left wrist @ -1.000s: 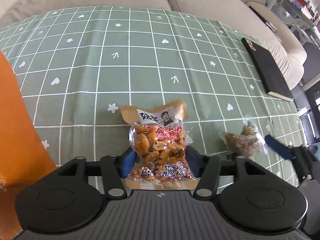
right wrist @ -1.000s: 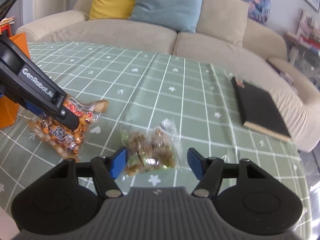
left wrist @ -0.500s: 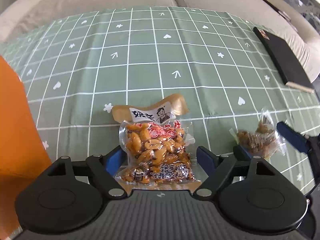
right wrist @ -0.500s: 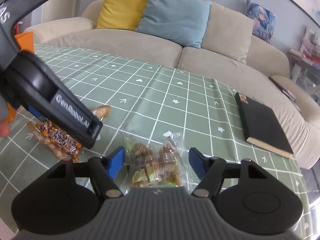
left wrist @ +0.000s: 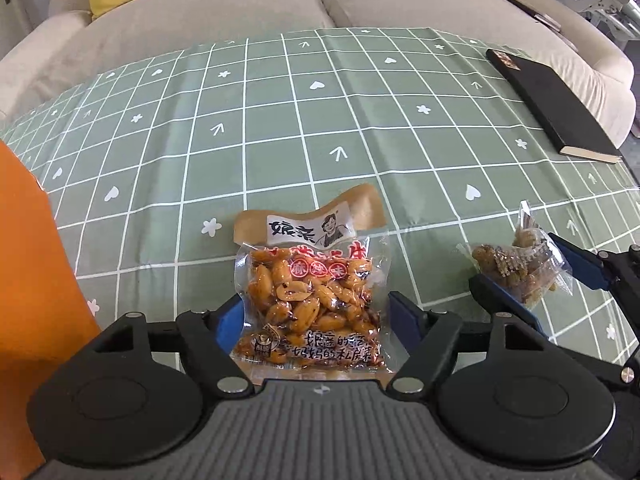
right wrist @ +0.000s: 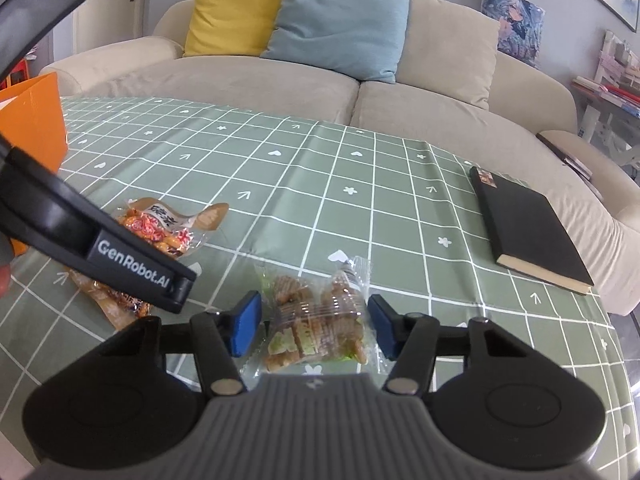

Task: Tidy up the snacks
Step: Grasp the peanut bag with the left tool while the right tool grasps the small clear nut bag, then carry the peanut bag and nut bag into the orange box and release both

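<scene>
The left gripper (left wrist: 316,316) has spread wider around the peanut packet (left wrist: 312,300) lying on the green checked tablecloth (left wrist: 280,120); the right gripper (right wrist: 314,322) stands released, straddling the clear snack bag (right wrist: 316,320).

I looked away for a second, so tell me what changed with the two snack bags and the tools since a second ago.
The left tool opened: its fingers, pressed on the peanut bag a second ago, now stand apart from its sides. Both cameras tilted up, showing more sofa. The right tool remains open around the clear snack bag. Both bags, the black book and the orange box stayed put.
</scene>
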A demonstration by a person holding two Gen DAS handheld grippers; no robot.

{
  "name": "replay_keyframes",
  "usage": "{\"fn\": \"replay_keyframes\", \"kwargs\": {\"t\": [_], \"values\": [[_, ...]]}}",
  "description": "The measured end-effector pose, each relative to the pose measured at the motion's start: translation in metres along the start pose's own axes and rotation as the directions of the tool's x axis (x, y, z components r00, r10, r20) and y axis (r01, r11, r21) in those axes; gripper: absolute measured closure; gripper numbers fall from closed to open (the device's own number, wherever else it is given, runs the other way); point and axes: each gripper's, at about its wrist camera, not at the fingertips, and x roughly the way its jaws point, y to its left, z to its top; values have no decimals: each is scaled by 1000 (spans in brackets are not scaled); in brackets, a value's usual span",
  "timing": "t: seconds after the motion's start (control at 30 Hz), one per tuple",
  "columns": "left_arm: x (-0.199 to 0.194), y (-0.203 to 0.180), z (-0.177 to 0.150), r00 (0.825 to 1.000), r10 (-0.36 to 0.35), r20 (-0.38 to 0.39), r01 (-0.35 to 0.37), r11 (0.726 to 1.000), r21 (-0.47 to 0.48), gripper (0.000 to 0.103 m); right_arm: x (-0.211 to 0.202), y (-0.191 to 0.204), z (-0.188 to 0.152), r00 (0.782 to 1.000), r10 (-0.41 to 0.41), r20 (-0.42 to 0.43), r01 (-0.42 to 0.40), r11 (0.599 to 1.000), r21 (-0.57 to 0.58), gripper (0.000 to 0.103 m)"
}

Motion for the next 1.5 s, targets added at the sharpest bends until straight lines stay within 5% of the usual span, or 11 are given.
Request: {"fn": "replay_keyframes", "kwargs": {"t": [0.37,0.4,1.13,1.5], "values": [[-22,11,-15,997,-78,26,79,996,-39,23,-13,7,0,1000,-23,-7,23,999,-31,57],[-25,12,-16,996,-82,31,83,996,-44,23,-15,8,0,1000,-23,-9,23,999,-32,64],[-116,29,-30,974,-157,165,167,985,-48,23,-87,30,-3,999,34,-11,-33,997,71,65],[-169,74,-29,956,-167,241,185,981,-53,23,-124,59,41,991,109,72,-112,993,40,65]]}}
